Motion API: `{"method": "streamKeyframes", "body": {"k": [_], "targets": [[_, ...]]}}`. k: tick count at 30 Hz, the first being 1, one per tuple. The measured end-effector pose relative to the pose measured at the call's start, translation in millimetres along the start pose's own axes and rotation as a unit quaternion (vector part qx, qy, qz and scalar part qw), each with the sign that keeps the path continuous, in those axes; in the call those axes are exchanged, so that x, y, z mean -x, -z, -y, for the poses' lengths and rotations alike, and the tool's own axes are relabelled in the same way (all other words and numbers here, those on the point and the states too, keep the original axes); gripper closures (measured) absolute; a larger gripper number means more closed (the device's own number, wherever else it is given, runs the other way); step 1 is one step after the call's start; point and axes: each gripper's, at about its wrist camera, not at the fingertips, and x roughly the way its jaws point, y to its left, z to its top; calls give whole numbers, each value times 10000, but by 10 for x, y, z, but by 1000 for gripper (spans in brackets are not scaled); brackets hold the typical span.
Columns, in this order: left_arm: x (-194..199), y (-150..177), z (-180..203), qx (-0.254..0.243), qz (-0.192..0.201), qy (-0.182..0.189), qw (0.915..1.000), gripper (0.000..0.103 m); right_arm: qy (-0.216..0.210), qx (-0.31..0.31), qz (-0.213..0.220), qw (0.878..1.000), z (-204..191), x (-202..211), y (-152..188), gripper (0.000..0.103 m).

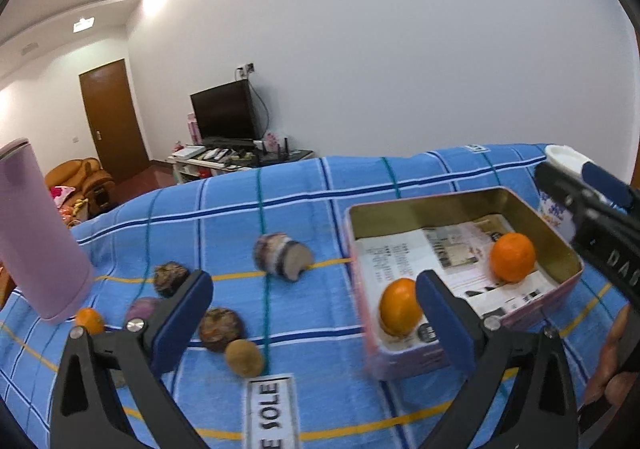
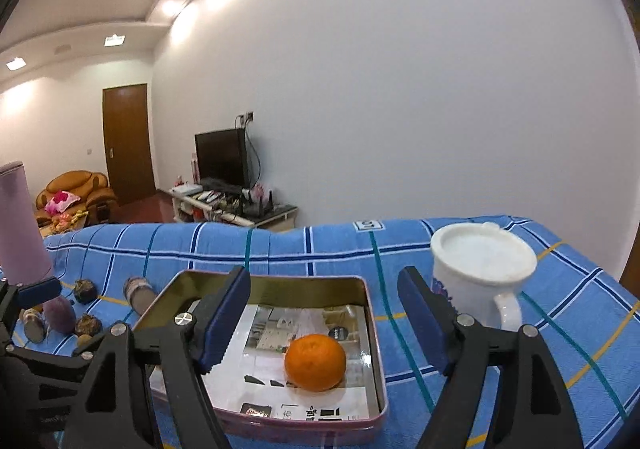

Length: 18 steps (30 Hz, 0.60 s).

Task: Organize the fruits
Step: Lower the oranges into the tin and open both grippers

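Note:
A pink tin (image 1: 460, 198) with a gold inside and a printed paper lining sits on the blue checked cloth. Two oranges lie in it, one at the back right (image 1: 513, 257) and one at the near left corner (image 1: 400, 307). My left gripper (image 1: 314, 295) hovers open and empty just left of the tin. On the cloth to the left lie a small orange (image 1: 90, 321), dark round fruits (image 1: 221, 329), a brown one (image 1: 243, 357) and a cut striped piece (image 1: 280, 257). My right gripper (image 2: 324, 317) stands open and empty above the tin (image 2: 280, 280), over one orange (image 2: 315, 362).
A tall pink bottle (image 1: 36, 233) stands at the left edge of the cloth. A white lidded mug (image 2: 484, 265) sits right of the tin. A blue pad (image 2: 40, 288) of the left gripper shows at the far left. The table's far edge runs behind the tin.

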Motion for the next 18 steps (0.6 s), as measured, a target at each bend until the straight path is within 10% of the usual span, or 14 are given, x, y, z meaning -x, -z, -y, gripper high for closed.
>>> {"method": "streamKeyframes", "body": {"k": [18], "targets": [[131,182,-591,-448,129,-605,9971,0,186,10,80,9998,-91,71,71,26]]}}
